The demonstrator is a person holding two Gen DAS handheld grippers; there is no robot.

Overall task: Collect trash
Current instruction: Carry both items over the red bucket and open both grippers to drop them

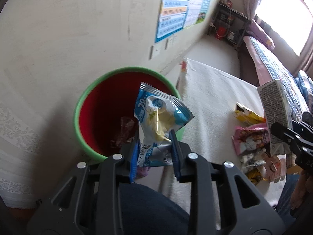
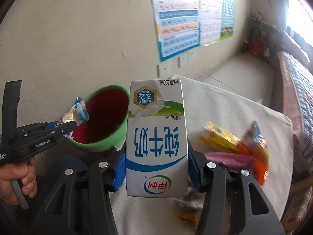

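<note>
The left gripper point(image 1: 154, 146) is clenched on a blue snack wrapper point(image 1: 158, 113), which hangs just over the near rim of the green bin point(image 1: 78, 105). The right gripper point(image 2: 156, 166) grasps a milk carton point(image 2: 156, 137), held lengthwise, farther right of the bin.

Milk carton point(image 2: 155, 141) reads 伊利, 纯牛奶, 200mL, 3.2g

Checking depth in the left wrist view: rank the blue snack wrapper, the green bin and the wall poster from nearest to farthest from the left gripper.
1. Blue snack wrapper, clamped in the left gripper.
2. Green bin, just beyond, on the floor.
3. Wall poster, high on the wall behind.
</note>
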